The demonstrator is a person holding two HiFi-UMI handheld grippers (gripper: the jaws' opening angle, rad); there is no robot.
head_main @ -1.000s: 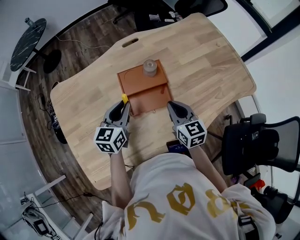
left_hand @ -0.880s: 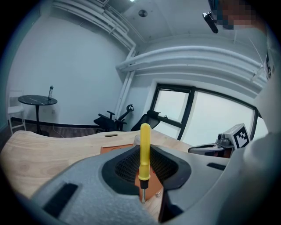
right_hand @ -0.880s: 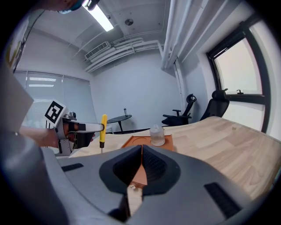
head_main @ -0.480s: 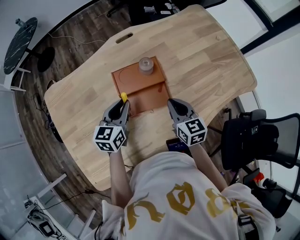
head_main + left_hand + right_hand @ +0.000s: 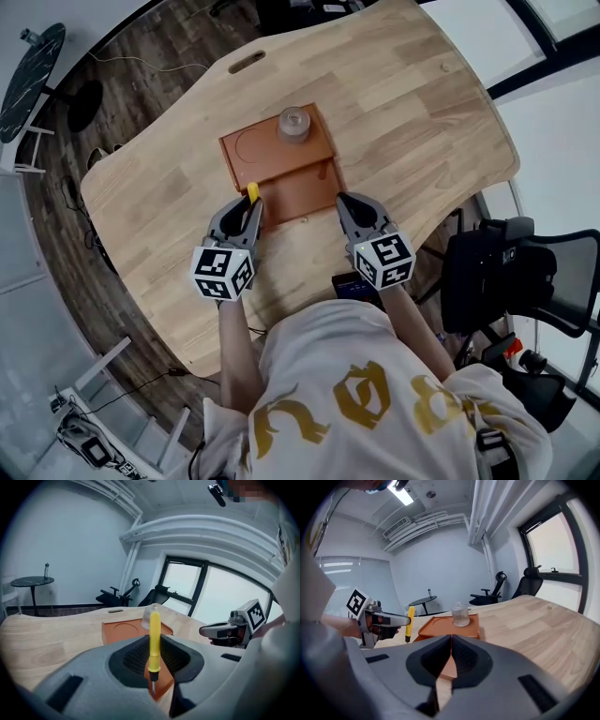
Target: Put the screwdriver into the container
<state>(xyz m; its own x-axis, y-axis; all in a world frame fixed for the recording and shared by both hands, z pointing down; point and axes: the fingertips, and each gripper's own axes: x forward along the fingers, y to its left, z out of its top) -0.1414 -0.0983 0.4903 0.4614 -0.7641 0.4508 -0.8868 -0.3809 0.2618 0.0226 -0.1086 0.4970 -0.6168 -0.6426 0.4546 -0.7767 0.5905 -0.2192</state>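
The left tool [image 5: 251, 202] is clamped on a slim yellow-handled screwdriver [image 5: 154, 639]. The screwdriver is held upright, metal tip pointing down, just at the near left corner of the orange-brown rectangular tray [image 5: 281, 164]. The tray lies on the light wooden surface [image 5: 412, 103], and a small clear glass jar [image 5: 293, 124] stands at its far edge, beside a round recess. The right tool [image 5: 350, 204] hangs over the tray's near right corner, its jaws pressed together with nothing between them
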